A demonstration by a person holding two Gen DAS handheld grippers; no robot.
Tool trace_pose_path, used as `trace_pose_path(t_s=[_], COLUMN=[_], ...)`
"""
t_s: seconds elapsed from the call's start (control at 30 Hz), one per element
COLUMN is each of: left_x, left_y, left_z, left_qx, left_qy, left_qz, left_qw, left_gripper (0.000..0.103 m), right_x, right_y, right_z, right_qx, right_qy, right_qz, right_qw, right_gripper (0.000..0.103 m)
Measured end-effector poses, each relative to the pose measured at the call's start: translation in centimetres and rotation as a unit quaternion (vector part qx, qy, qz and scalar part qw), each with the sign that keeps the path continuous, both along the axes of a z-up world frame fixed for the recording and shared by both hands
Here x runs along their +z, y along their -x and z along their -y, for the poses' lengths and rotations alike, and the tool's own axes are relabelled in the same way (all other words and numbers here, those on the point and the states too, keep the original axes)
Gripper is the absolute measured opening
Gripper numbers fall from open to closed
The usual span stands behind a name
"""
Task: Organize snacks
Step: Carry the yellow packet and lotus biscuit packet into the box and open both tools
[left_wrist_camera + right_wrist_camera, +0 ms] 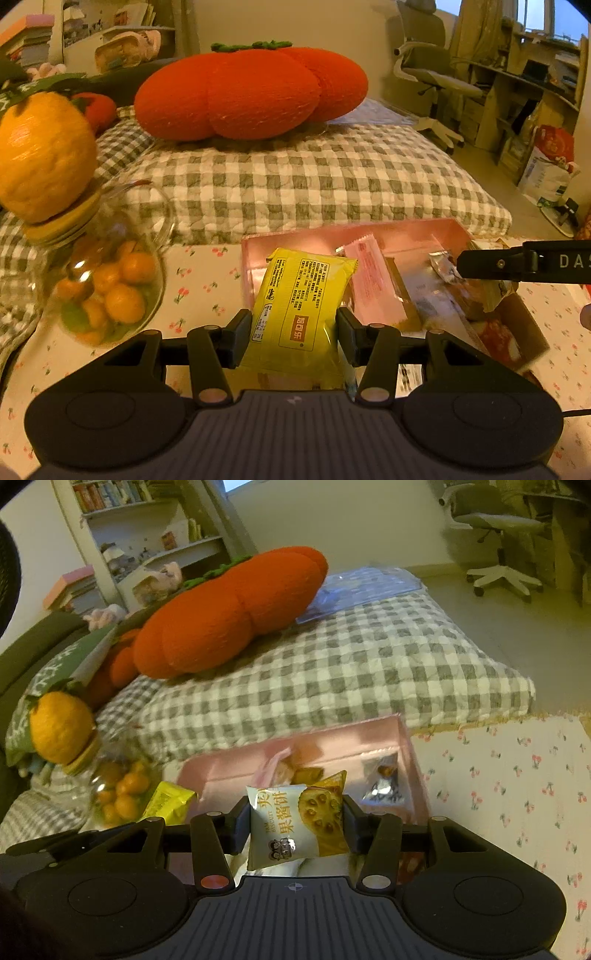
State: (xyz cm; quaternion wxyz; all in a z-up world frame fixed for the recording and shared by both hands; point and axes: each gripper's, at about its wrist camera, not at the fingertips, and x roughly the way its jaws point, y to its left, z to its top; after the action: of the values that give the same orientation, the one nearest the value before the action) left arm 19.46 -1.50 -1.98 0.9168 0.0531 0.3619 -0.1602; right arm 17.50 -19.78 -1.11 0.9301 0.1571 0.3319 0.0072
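While each gripper is clamped on a snack, the left gripper (294,338) on a yellow packet (301,308) and the right gripper (295,825) on a jam biscuit pack (295,825), several snacks are already seen in the pink tray (373,738) at frame centre; these two are judged still to be placed.

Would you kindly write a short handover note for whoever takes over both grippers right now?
Left gripper: shut on a yellow foil snack packet, held in front of the pink rectangular box.
Right gripper: shut on a pale jam-biscuit packet, also in front of the box.
Done: a pink wrapper, a silver wrapper and a few other snacks already lie in the box.
Left: both held packets are not yet placed, probably bound for the box.
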Motion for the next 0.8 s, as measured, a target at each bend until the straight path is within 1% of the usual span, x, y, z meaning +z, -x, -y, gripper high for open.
trace_pose_path(t_s=[0.17, 0.37, 0.63, 0.8], left_x=[-1.1, -1.5, -2.3, -2.3], left_y=[-2.0, -3.7, -4.5, -4.2], left_z=[1.1, 2.1, 2.8, 2.7], left_qx=[-0.006, -0.013, -0.018, -0.022], left_qy=[-0.011, -0.021, -0.042, -0.05], left_qz=[0.006, 0.012, 0.007, 0.017], left_qw=[0.9999, 0.9996, 0.9989, 0.9984], left_gripper=[0.046, 0.046, 0.046, 0.048], right_x=[-1.1, -2.2, -3.1, -3.5], right_y=[-2.1, -4.2, -5.8, -6.1], right_z=[0.9, 1.9, 2.0, 1.9], right_qx=[-0.013, -0.027, -0.027, -0.028], right_qy=[0.004, 0.01, 0.017, 0.02], right_qz=[-0.008, -0.018, -0.024, -0.024], right_qw=[1.0, 0.999, 0.999, 0.999], right_gripper=[0.049, 0.049, 0.049, 0.053])
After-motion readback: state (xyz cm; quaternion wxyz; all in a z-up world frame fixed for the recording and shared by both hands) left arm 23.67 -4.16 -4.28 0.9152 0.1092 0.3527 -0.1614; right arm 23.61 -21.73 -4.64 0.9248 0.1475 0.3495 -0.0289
